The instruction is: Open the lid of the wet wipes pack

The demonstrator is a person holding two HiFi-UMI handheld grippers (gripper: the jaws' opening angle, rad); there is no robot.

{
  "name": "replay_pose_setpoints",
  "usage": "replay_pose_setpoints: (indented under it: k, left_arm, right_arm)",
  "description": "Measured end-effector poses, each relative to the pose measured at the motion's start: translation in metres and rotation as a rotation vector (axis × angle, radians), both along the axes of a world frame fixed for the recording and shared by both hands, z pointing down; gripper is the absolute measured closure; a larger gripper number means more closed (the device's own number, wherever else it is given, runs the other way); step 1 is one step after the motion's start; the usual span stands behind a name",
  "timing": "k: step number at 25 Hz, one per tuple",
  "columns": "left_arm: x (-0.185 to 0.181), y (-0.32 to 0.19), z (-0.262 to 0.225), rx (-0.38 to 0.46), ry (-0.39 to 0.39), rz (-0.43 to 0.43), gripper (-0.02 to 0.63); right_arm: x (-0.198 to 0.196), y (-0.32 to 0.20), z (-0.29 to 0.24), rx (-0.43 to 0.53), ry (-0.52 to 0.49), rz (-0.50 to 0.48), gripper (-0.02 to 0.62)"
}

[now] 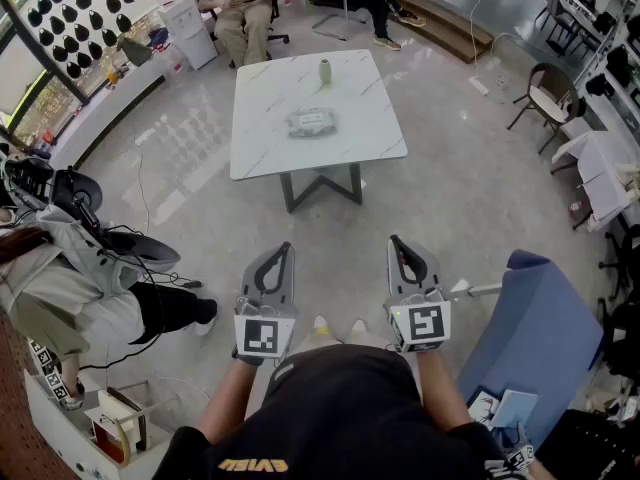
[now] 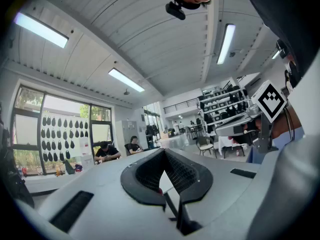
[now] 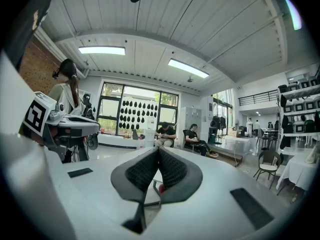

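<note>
The wet wipes pack lies flat near the middle of the white marble-top table, far ahead of me in the head view. My left gripper and right gripper are held level side by side over the floor, well short of the table. Both are shut with nothing between the jaws. In the left gripper view the shut left gripper shows its tips meeting; the right gripper view shows the right gripper the same way. The pack is hidden behind the jaws in both gripper views.
A small pale bottle stands at the table's far side. Two seated people are beyond the table, another person sits at my left. A blue chair is at my right, and cables lie on the floor at left.
</note>
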State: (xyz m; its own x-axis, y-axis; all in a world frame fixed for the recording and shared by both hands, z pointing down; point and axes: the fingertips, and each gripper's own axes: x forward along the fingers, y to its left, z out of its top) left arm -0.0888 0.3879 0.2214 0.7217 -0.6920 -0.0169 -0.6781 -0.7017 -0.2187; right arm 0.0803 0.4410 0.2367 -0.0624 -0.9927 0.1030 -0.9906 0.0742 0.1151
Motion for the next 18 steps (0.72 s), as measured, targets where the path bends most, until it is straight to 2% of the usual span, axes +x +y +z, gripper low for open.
replay_pose_setpoints:
  k: [8, 18]
  left_arm:
    - [0.002, -0.001, 0.0, -0.006, 0.029, 0.024, 0.592]
    - [0.002, -0.004, 0.002, -0.012, 0.018, 0.043, 0.591]
  right_arm:
    - [0.002, -0.001, -0.011, 0.096, 0.019, -0.021, 0.594]
    - [0.003, -0.001, -0.019, 0.121, 0.001, -0.007, 0.594]
